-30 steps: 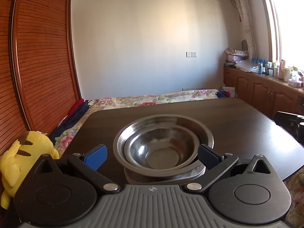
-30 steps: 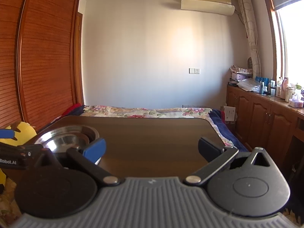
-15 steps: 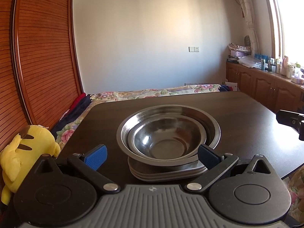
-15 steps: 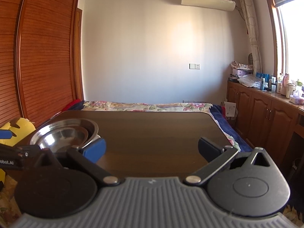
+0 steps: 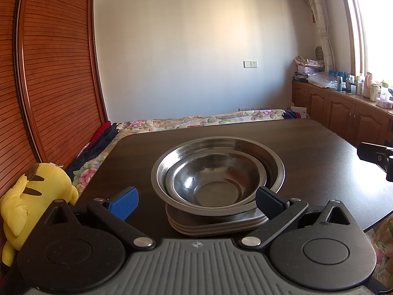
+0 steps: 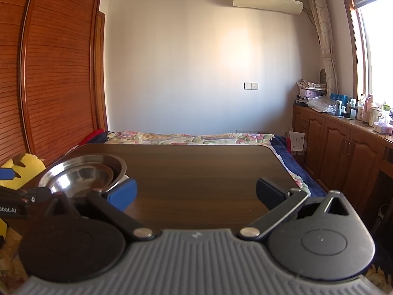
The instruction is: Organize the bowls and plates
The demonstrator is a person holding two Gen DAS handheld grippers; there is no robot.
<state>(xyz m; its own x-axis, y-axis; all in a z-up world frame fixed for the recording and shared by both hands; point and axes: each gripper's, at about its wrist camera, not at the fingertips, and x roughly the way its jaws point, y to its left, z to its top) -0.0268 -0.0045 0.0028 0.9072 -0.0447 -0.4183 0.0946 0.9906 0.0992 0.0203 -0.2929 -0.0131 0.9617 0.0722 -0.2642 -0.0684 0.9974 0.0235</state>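
Note:
A small steel bowl (image 5: 216, 184) sits nested inside a larger steel bowl (image 5: 272, 157), and both rest on a stack of grey plates (image 5: 213, 226) on the dark table (image 5: 319, 147). My left gripper (image 5: 196, 202) is open just in front of the stack, its blue pads either side of the near rim, touching nothing. In the right wrist view the nested bowls (image 6: 83, 174) stand at the far left. My right gripper (image 6: 196, 191) hovers open over bare table to the right of them, holding nothing.
A yellow plush toy (image 5: 32, 196) sits off the table's left edge. A flowered bed (image 6: 186, 137) lies beyond the far edge. Wooden cabinets (image 6: 343, 157) with bottles line the right wall. A slatted wooden wardrobe (image 5: 49, 73) stands left.
The left gripper has drawn back and levelled, so the plate stack under the bowls shows more. The right gripper has tilted slightly, bringing the bowls further into its view.

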